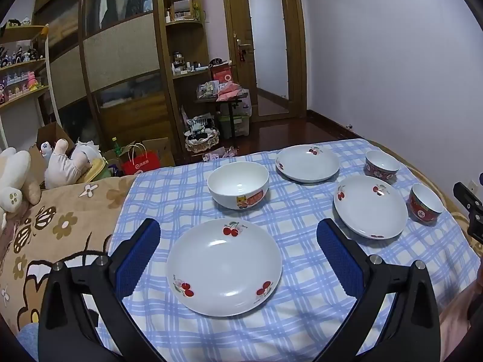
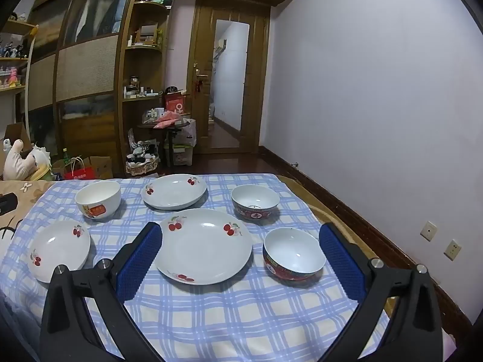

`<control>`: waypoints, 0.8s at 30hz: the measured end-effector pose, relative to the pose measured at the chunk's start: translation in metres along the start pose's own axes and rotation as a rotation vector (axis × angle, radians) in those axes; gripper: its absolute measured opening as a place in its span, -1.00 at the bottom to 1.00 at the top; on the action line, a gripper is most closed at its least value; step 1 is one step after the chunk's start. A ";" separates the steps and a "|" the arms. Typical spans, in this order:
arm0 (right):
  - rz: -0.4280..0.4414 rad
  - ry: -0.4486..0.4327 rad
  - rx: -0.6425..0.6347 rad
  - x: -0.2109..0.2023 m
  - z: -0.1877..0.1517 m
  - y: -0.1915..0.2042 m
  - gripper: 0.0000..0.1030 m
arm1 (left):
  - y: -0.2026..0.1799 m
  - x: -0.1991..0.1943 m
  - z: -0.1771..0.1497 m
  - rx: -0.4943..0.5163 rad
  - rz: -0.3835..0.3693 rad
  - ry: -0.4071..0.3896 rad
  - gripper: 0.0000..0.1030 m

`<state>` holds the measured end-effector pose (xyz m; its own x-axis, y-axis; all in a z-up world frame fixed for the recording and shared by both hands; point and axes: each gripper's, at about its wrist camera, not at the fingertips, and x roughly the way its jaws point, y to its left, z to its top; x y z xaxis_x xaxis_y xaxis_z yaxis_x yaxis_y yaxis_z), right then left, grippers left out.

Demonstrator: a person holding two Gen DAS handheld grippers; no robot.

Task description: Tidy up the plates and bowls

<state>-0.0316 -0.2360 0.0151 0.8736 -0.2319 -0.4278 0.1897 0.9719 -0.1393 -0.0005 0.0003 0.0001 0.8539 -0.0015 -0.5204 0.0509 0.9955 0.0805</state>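
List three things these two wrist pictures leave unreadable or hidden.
- White bowl: label print too small, both views.
- Right gripper: cut by frame edge in left wrist view.
- Near cherry plate: underside hidden against checked cloth.

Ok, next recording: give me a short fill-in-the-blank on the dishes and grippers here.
1. The number of cherry-print plates on the checked cloth is ____.
2. The white bowl with a cartoon picture sits upright and is ____ inside.
3. The left gripper and the right gripper both have their jaws ____.
4. The two bowls with red patterned outsides stand on the ____ side of the cloth.

Missing words: three; empty; open; right
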 end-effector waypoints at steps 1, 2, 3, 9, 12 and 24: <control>0.002 0.000 0.001 0.000 0.000 0.000 1.00 | 0.000 0.000 0.000 0.001 0.000 0.005 0.98; 0.005 0.000 0.002 0.000 0.000 -0.001 1.00 | 0.000 0.000 0.000 0.001 0.002 0.005 0.98; 0.005 0.000 0.003 0.000 0.000 -0.001 1.00 | 0.000 -0.001 0.000 0.001 0.003 0.004 0.98; -0.001 0.002 -0.002 0.001 0.000 -0.001 1.00 | -0.001 0.001 0.001 0.003 -0.003 0.009 0.98; 0.001 0.004 -0.004 0.001 0.000 -0.001 1.00 | -0.002 0.001 0.001 0.006 -0.002 0.011 0.98; 0.000 0.004 0.002 0.003 -0.001 -0.003 1.00 | -0.001 -0.001 0.000 0.005 -0.004 0.010 0.98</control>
<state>-0.0298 -0.2401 0.0138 0.8718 -0.2321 -0.4314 0.1905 0.9719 -0.1380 -0.0010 -0.0011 0.0008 0.8484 -0.0046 -0.5294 0.0572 0.9949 0.0830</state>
